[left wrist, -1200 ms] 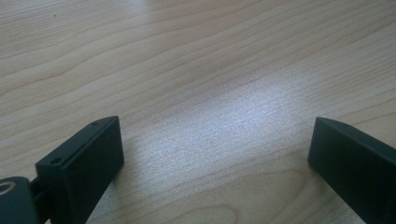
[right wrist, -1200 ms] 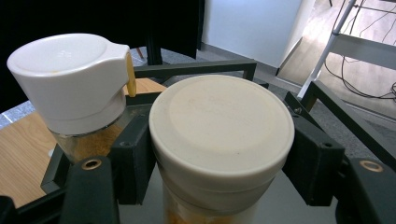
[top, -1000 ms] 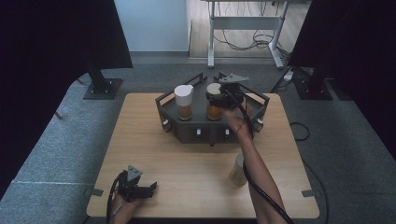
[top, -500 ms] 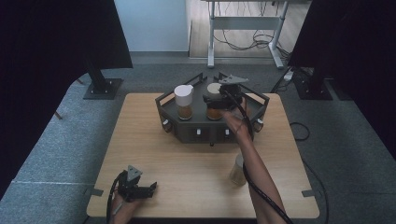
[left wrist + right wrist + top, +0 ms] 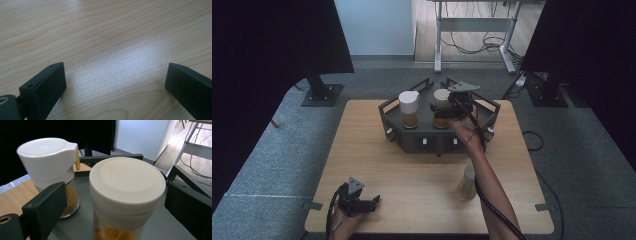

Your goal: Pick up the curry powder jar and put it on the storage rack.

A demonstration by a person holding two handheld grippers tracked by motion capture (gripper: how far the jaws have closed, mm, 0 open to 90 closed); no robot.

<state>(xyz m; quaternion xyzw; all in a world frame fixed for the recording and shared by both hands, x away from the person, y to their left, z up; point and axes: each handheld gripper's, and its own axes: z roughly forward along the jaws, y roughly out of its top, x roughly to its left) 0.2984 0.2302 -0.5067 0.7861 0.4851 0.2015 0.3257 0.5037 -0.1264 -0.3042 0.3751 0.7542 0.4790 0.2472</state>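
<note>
A dark grey rack (image 5: 412,142) stands at the table's far middle. It holds a jar with a white pour lid (image 5: 409,108) (image 5: 47,160) and a jar with a beige lid (image 5: 441,96) (image 5: 126,185), both with brown contents. My right gripper (image 5: 443,109) (image 5: 117,195) reaches over the rack. Its jaws have just been opening and stand open on either side of the beige-lidded jar, with a gap on both sides. My left gripper (image 5: 371,202) (image 5: 115,75) rests on the wooden table (image 5: 362,150) at the front left, open, with bare wood between its jaws.
A beige cylindrical container (image 5: 467,181) stands on the table beside my right forearm. Black stands (image 5: 319,92) and a dark curtain flank the table. A metal desk frame (image 5: 472,30) with cables is on the floor beyond.
The right gripper's jaws stand slightly wider around the beige-lidded jar. Both hands have stayed in place.
</note>
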